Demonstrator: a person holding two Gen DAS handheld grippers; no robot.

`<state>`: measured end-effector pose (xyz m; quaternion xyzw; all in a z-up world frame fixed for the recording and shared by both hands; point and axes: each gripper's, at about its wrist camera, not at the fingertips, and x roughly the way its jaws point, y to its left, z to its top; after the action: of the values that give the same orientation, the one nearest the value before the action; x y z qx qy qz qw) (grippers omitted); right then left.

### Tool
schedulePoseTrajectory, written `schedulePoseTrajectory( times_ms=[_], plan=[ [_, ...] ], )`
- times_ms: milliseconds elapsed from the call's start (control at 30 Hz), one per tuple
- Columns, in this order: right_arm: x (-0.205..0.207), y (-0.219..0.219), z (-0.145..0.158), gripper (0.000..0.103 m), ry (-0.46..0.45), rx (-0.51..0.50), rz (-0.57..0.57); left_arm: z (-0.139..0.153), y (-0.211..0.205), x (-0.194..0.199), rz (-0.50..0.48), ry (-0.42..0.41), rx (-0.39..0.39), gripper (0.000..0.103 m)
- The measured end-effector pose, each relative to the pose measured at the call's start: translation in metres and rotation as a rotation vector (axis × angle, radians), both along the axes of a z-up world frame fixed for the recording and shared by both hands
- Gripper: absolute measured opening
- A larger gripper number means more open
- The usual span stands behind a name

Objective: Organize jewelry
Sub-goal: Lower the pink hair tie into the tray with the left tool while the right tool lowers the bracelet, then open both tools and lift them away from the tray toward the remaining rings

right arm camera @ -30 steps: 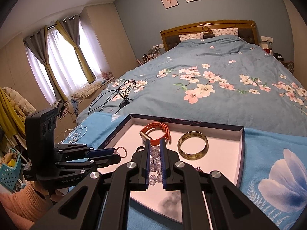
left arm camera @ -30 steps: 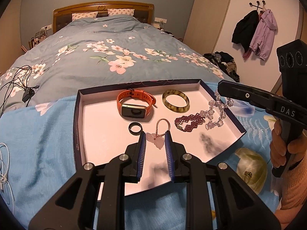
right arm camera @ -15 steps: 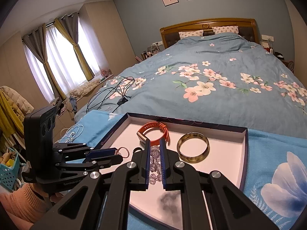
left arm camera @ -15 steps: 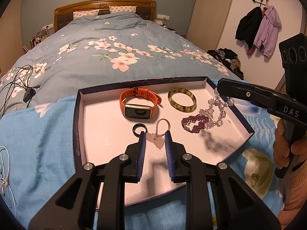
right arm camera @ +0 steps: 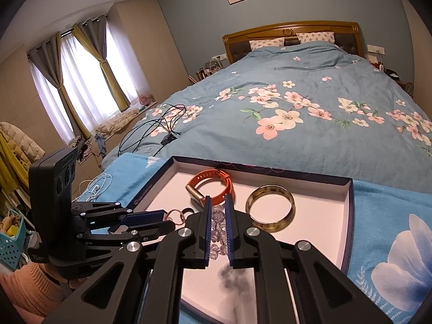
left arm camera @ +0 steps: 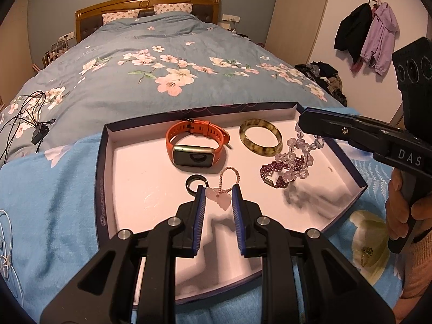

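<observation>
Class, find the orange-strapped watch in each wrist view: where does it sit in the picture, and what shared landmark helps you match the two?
Left wrist view: orange watch at centre, in the tray, left of the amber bangle.
Right wrist view: watch at centre, just beyond the right gripper.
Shared landmark: the bangle to its right.

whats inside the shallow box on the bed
The box holds an orange watch, amber bangle, black ring, pink pendant, purple bracelet and clear bead strand. Its near floor is hidden behind the left gripper.
</observation>
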<state>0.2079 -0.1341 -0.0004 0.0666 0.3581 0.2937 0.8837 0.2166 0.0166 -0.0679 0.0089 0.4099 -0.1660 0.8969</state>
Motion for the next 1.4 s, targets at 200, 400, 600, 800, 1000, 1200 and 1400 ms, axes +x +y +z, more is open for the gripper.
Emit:
schedulePoseTrajectory(
  times_ms=[200,400,600,800,1000,1200,1400],
  plan=[
    [0.007,-0.002,-0.011,0.008,0.024,-0.029,-0.023,-0.008,-0.004,0.006,0.001,0.019,0.016,0.02],
    [0.013,-0.006,-0.02,0.008,0.046,-0.058,-0.047,-0.015,-0.004,0.013,0.013,0.038,0.021,0.02],
    [0.016,-0.01,-0.026,0.011,0.069,-0.079,-0.074,-0.02,-0.002,0.018,0.023,0.053,0.019,0.02],
    [0.015,-0.013,-0.027,0.013,0.079,-0.09,-0.087,-0.021,0.0,0.018,0.03,0.048,0.015,0.023],
    [0.001,-0.018,-0.018,0.025,0.06,-0.082,-0.088,-0.013,0.002,0.01,0.033,0.017,0.01,0.039],
    [-0.026,-0.025,-0.002,0.036,0.02,-0.062,-0.068,0.012,0.002,-0.013,0.027,-0.064,0.023,0.049],
    [-0.062,-0.034,0.004,0.037,-0.008,-0.067,-0.045,0.035,0.0,-0.059,-0.028,-0.149,0.042,0.06]
  ],
)
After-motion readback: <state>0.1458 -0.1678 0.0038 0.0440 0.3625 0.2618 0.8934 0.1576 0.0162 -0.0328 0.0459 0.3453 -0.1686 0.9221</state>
